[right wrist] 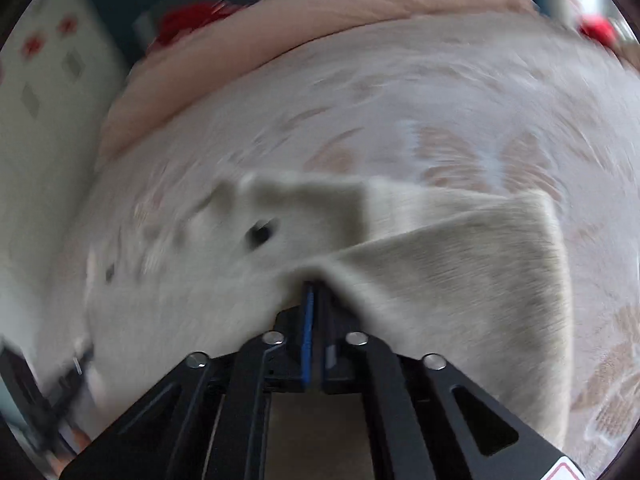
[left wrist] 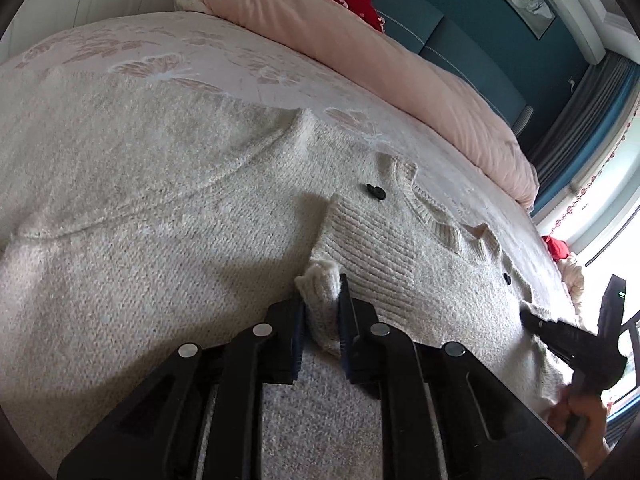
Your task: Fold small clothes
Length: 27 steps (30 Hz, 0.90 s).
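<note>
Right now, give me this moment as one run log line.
left gripper: shut on sleeve cuff | right gripper: shut on sweater edge | bed: sweater partly folded

Cardigan (left wrist: 168, 216): spread flat on bed (left wrist: 100, 52). Cuff (left wrist: 320, 280): on cardigan front, between left gripper (left wrist: 322, 300) pads. Right gripper (right wrist: 316, 292): at cardigan's right edge. Duvet (left wrist: 360, 48): bunched behind cardigan, along headboard (left wrist: 460, 40).
</note>
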Each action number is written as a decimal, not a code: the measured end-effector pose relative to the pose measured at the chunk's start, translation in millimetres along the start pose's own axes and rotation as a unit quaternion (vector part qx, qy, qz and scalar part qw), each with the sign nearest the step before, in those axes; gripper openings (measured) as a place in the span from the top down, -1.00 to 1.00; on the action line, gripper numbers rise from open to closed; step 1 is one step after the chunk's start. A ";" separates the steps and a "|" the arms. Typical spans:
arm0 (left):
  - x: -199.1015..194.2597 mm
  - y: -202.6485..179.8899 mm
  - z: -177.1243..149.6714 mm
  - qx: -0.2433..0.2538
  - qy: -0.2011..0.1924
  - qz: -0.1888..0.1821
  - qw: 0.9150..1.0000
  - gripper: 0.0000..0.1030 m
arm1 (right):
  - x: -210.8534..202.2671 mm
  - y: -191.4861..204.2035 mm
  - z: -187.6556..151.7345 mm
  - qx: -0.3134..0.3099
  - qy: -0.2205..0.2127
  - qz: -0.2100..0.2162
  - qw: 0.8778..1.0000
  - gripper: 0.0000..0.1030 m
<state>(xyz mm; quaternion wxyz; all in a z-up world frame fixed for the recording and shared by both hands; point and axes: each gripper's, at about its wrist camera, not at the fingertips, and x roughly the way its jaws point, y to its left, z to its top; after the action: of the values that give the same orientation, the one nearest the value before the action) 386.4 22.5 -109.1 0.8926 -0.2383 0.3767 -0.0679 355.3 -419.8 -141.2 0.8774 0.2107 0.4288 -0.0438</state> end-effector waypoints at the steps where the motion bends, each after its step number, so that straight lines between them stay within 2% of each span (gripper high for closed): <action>1: -0.4 0.3 -0.7 0.000 -0.002 -0.002 1.000 0.71 | -12.5 -6.6 5.3 0.027 -0.015 -0.003 1.000 1.00; 3: 0.0 1.1 -2.3 0.000 -0.005 -0.003 1.000 0.71 | -38.2 2.3 1.1 0.008 -0.052 0.001 0.999 0.77; 5: 0.3 1.1 -3.0 0.001 -0.006 -0.004 1.000 0.71 | -51.3 5.6 -15.0 -0.026 -0.058 -0.010 0.998 0.63; 6: 0.3 1.2 -3.0 0.000 -0.006 -0.004 1.000 0.71 | -46.4 5.4 -24.4 -0.041 -0.047 -0.031 0.998 0.60; 7: 0.6 1.6 -3.0 -0.001 -0.006 -0.006 1.000 0.71 | -36.4 4.0 -28.2 -0.053 -0.028 -0.061 0.996 0.69; 9: 0.8 1.5 -3.0 -0.002 -0.006 -0.007 1.000 0.71 | -45.3 -2.1 -39.9 -0.045 -0.036 -0.060 0.997 0.76; 10: 0.7 1.9 -2.8 -0.003 -0.006 -0.008 1.000 0.71 | -64.7 -2.0 -42.7 -0.024 -0.047 -0.061 0.997 0.73; 11: 0.7 2.5 -2.9 -0.003 -0.006 -0.008 1.000 0.71 | -79.9 0.9 -47.6 -0.016 -0.058 -0.046 0.997 0.61; 12: 0.5 2.3 -2.6 -0.002 -0.006 -0.008 1.000 0.71 | -93.6 2.5 -58.5 -0.017 -0.069 -0.036 0.997 0.60; 14: 0.8 2.4 -2.5 -0.001 -0.005 -0.006 1.000 0.71 | -100.5 4.5 -79.4 -0.028 -0.059 -0.061 0.996 0.38; 16: -1.0 2.7 -0.3 -0.005 -0.001 -0.005 1.000 0.71 | -82.8 -3.0 -104.7 -0.023 -0.033 -0.077 0.996 0.41; 17: -4.3 3.8 2.6 -0.013 0.005 -0.007 1.000 0.70 | -87.5 -1.0 -113.8 -0.035 -0.063 -0.081 0.994 0.42; 19: -19.0 9.6 9.0 -0.037 0.022 -0.011 0.999 0.59 | -92.3 10.5 -114.4 -0.059 -0.071 -0.115 0.989 0.38; 20: -31.8 15.3 11.3 -0.046 0.021 -0.002 0.999 0.38 | -89.2 17.0 -116.9 -0.077 -0.073 -0.136 0.985 0.36; 21: -56.1 27.6 14.5 -0.056 0.004 0.023 0.998 0.00 | -87.7 19.4 -122.7 -0.090 -0.076 -0.151 0.982 0.35; 22: -76.7 40.1 16.9 -0.066 -0.019 0.042 0.997 -0.21 | -87.1 21.2 -124.8 -0.098 -0.080 -0.161 0.979 0.34; 23: -98.5 55.9 20.1 -0.077 -0.045 0.057 0.994 -0.55 | -86.5 22.1 -124.7 -0.102 -0.081 -0.166 0.978 0.34; 24: -121.0 74.9 24.8 -0.089 -0.073 0.075 0.991 -0.73 | -84.9 21.5 -124.5 -0.101 -0.083 -0.165 0.978 0.33; 25: -149.6 106.6 35.9 -0.098 -0.101 0.113 0.984 -0.75 | -84.6 18.8 -126.2 -0.097 -0.086 -0.162 0.978 0.33; 27: -174.8 150.0 52.8 -0.105 -0.109 0.166 0.974 -0.76 | -85.8 17.0 -127.6 -0.091 -0.090 -0.156 0.979 0.32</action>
<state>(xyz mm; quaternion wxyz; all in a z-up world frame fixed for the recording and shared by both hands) 291.3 226.4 -36.9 0.8971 -0.2703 0.3167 0.1478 212.1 -361.2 -138.8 0.9104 0.0552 0.3778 -0.1596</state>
